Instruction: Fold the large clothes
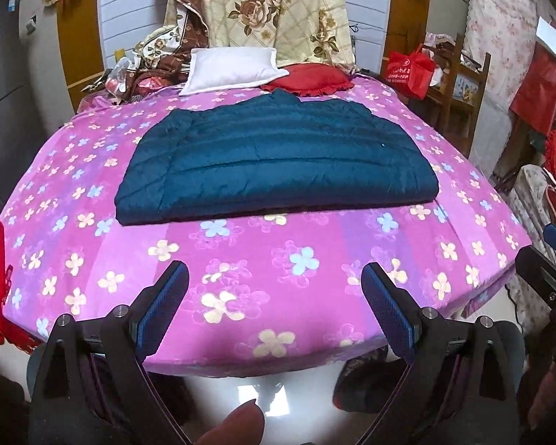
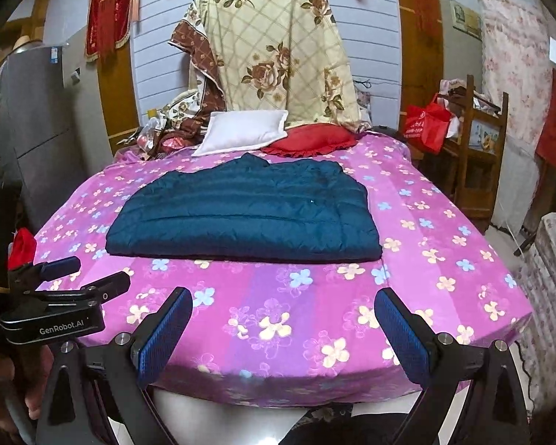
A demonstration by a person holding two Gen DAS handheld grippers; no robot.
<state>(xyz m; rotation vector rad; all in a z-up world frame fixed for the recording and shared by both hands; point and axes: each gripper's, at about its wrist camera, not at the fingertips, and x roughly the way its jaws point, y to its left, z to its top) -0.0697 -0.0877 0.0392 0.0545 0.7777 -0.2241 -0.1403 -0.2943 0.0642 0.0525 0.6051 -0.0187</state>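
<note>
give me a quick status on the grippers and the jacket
Left gripper open, right gripper open, both empty. Blue jacket folded flat on bed. Nothing in the way.

white pillow [image 1: 229, 69] and red cushion [image 1: 309, 80] touching on flowered bedspread [image 1: 263, 278].

A lived-in home bedroom, bed [image 2: 278, 315] in pink flowered sheet filling the middle, white pillow [image 2: 242, 131] and red cushion [image 2: 311, 141] at twelve o'clock, floral quilt [image 2: 281, 55] behind, wooden shelf [image 2: 478, 141] at two o'clock

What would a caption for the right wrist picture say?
Open right gripper hovers at the foot of a flowered pink bed, facing a folded teal puffer jacket.
</note>
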